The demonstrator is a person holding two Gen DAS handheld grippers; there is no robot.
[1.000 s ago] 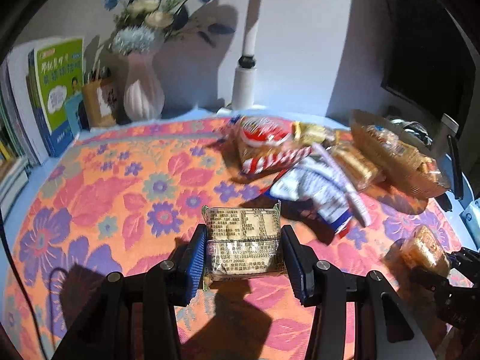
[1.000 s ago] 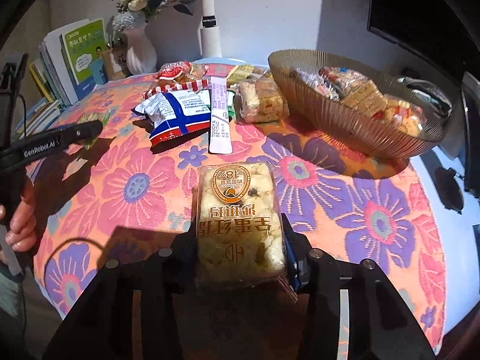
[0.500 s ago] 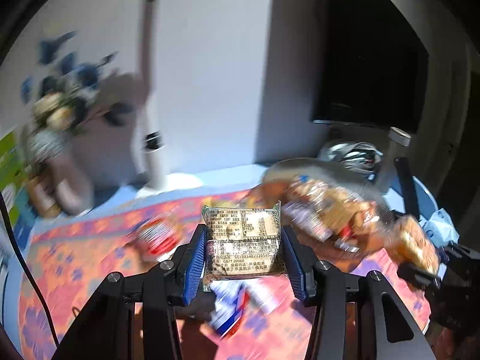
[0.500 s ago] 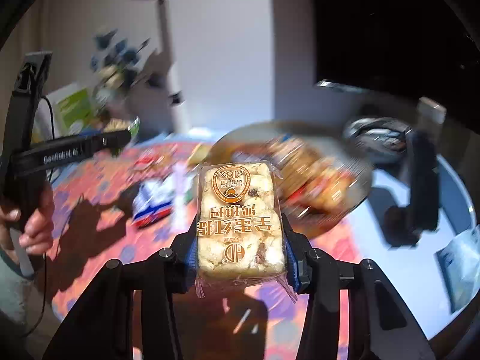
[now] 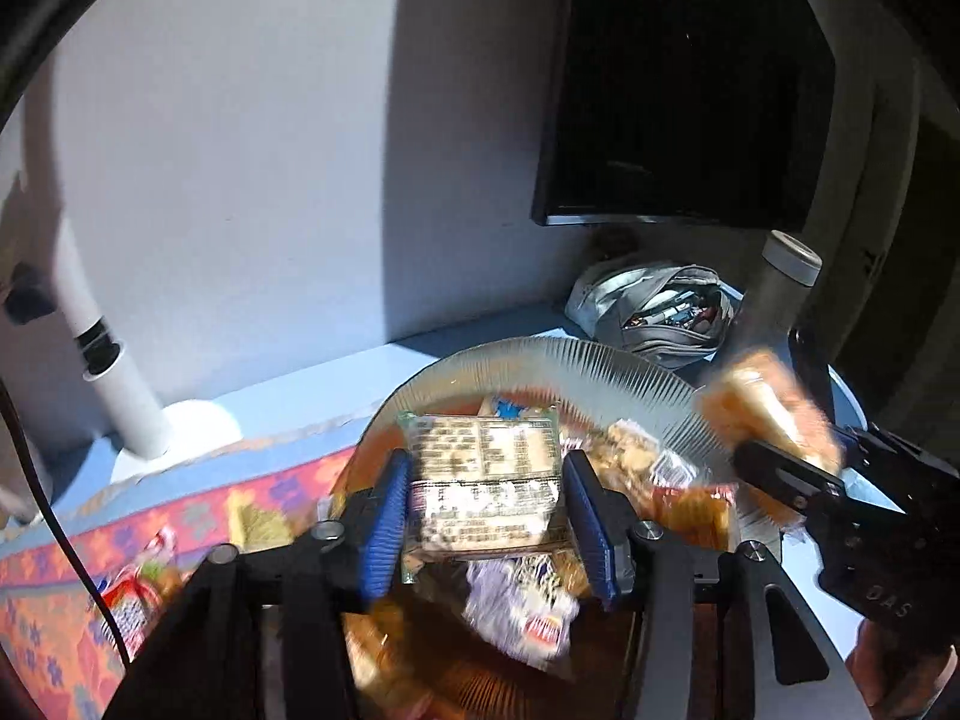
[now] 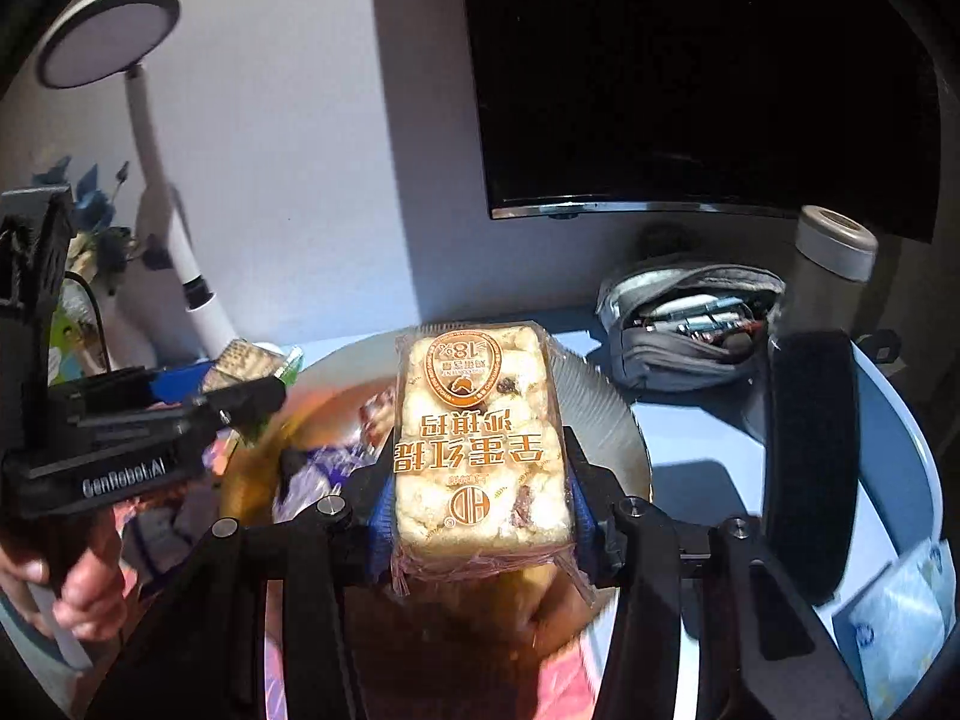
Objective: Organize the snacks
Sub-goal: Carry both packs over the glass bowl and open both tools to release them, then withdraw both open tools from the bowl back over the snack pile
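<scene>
A: Both packs are over the ribbed bowl (image 5: 576, 360), which is already piled with snacks. Biggest risk is overflow: anything landing on that heap could slide over the rim onto the floral cloth (image 5: 198, 516).

B: Left gripper (image 5: 485, 495)?

A: Jaws opening, and the label-side packet (image 5: 483, 468) between them looks loose, gaps at both blue pads. It looks set to fall from height, so it may bounce.

B: Right gripper (image 6: 480, 510)?

A: Also easing open, but its pads still press the rice-puff cake (image 6: 480, 438), near the bowl's far rim. It could miss towards the pencil case (image 6: 690, 324).

B: Smaller risk?

A: The grippers are close and could clip each other.
</scene>
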